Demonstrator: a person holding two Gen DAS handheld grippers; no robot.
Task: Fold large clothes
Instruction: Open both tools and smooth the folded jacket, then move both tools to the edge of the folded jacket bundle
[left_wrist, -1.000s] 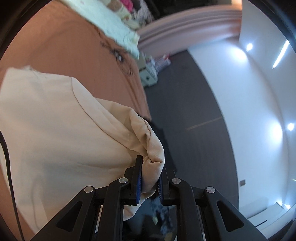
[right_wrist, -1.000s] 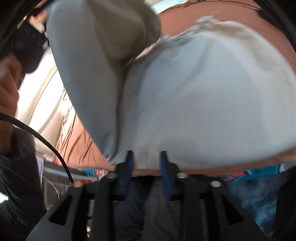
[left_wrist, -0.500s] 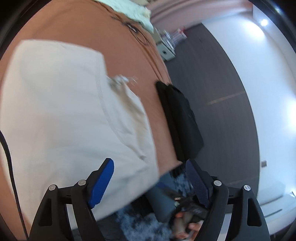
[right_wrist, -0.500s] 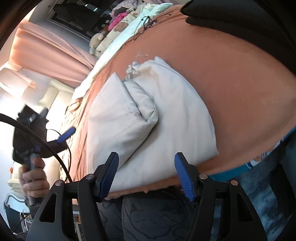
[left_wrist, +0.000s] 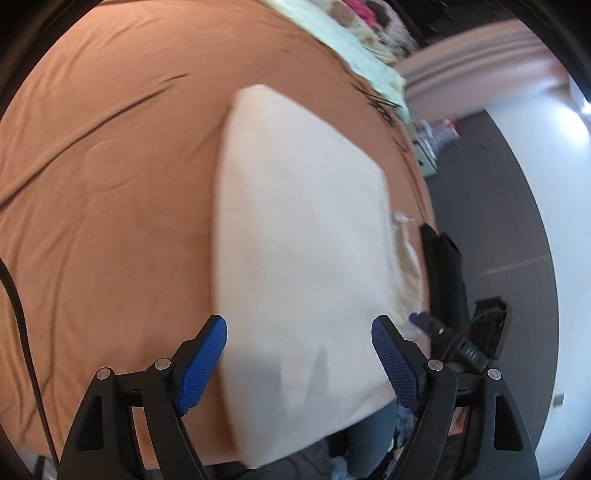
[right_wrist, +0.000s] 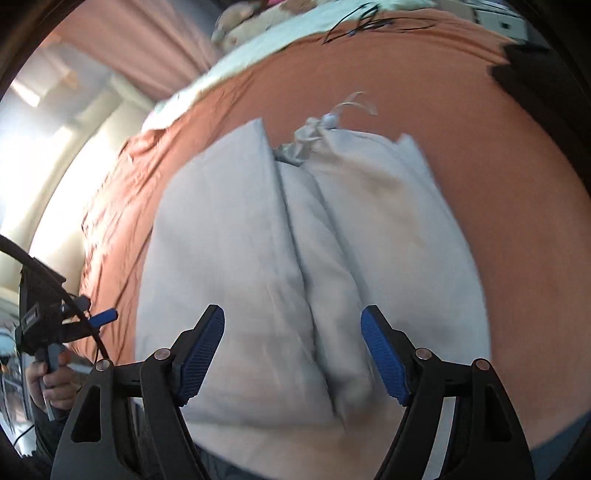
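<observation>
**Folded garment lies free between two open grippers**

The cream garment (left_wrist: 303, 236) lies folded on the orange bed (left_wrist: 103, 192), at the bed's near edge, with a black bundle (left_wrist: 443, 273) just beside it on one side. The left hand-held gripper (left_wrist: 299, 363) hovers over the garment's near end, jaws spread wide and holding nothing. The right hand-held gripper (right_wrist: 293, 354) is likewise spread apart and empty, straddling the central fold ridge. The garment (right_wrist: 314, 258) runs lengthwise away from both grippers, straight ahead of each. Neither looks clearly nearer; the next fold probably needs both at the near hem.
</observation>
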